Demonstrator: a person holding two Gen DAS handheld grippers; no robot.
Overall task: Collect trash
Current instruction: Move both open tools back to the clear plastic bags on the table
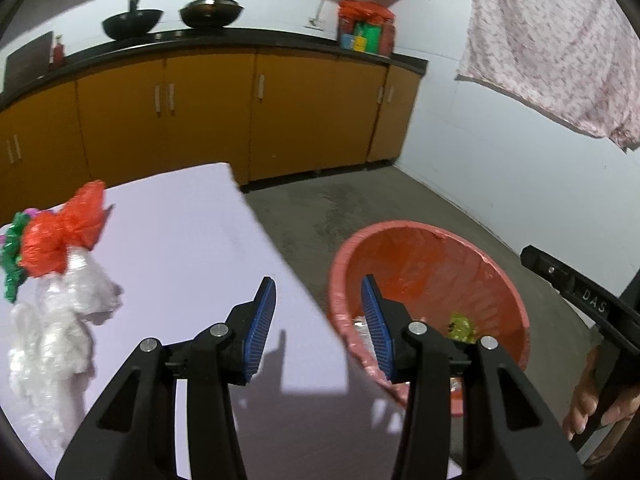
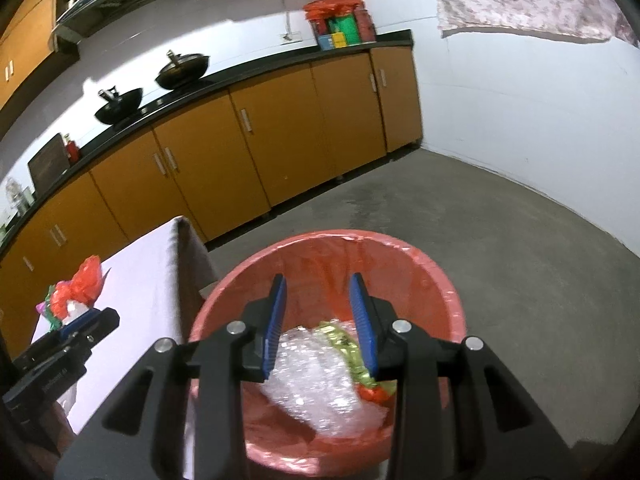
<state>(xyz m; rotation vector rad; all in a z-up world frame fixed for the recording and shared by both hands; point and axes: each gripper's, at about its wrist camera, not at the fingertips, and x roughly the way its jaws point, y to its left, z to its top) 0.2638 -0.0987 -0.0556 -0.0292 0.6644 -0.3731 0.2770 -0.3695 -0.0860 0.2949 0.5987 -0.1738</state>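
On the white table [image 1: 192, 240] at the left lies a heap of trash: a crumpled red plastic bag [image 1: 60, 232], a green wrapper [image 1: 14, 256] and clear bubble wrap [image 1: 52, 328]. My left gripper [image 1: 319, 280] is open and empty, over the table's right edge beside the red bin [image 1: 424, 232]. My right gripper [image 2: 318, 278] hangs open above the bin [image 2: 440, 280]. Down in the bin lie bubble wrap [image 2: 320, 380] and a gold-green wrapper [image 2: 344, 344], clear of the pads. The heap [image 2: 80, 284] also shows in the right wrist view, behind the left gripper [image 2: 80, 324].
Orange cabinets [image 1: 200, 112] under a black counter with two woks [image 1: 132, 22] line the far wall. A patterned cloth [image 1: 552, 48] hangs at the upper right. Grey concrete floor [image 1: 360, 208] surrounds the bin. A hand [image 1: 588, 400] holds the right gripper's handle.
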